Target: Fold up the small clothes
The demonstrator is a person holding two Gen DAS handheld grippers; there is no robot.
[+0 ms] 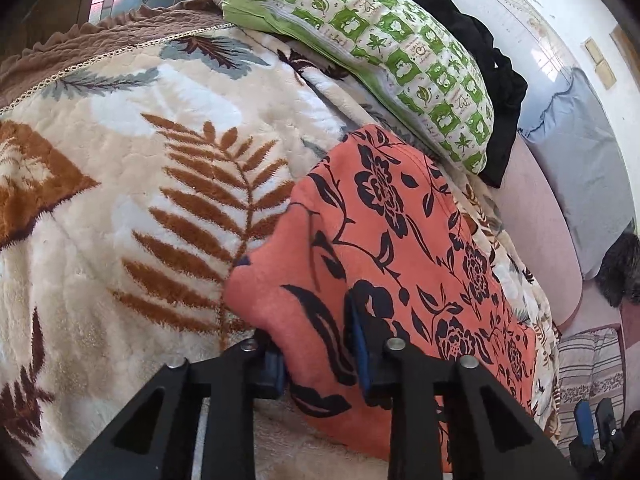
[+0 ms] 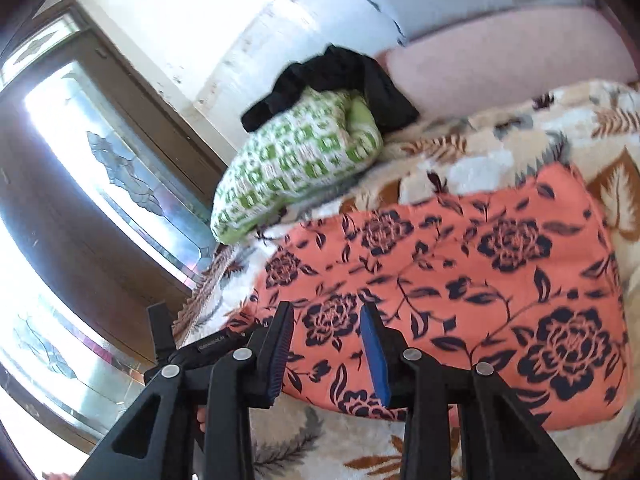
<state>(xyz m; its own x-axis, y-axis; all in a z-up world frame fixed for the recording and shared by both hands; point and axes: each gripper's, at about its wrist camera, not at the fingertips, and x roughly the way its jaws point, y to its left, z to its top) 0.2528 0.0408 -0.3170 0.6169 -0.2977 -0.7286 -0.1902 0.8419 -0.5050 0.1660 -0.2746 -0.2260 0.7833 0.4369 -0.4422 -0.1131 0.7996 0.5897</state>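
Note:
An orange garment with dark flower print (image 1: 400,220) lies spread on a leaf-patterned blanket (image 1: 140,200). My left gripper (image 1: 316,344) is shut on the garment's near edge, with a bunched fold pinched up between its blue pads (image 1: 360,344). In the right wrist view the same garment (image 2: 480,272) lies mostly flat, and my right gripper (image 2: 326,312) hovers over its near left part. Its jaws stand apart with nothing between them. The left gripper (image 2: 192,344) shows at the garment's left corner. The right gripper (image 1: 592,424) sits at the lower right of the left wrist view.
A green-and-white patterned pillow (image 1: 360,40) lies beyond the garment with a black garment (image 1: 480,60) draped behind it. A pink cushion (image 1: 536,220) and a pale blue pillow (image 1: 580,152) line the wall. A glass-panelled door (image 2: 100,160) stands to the left.

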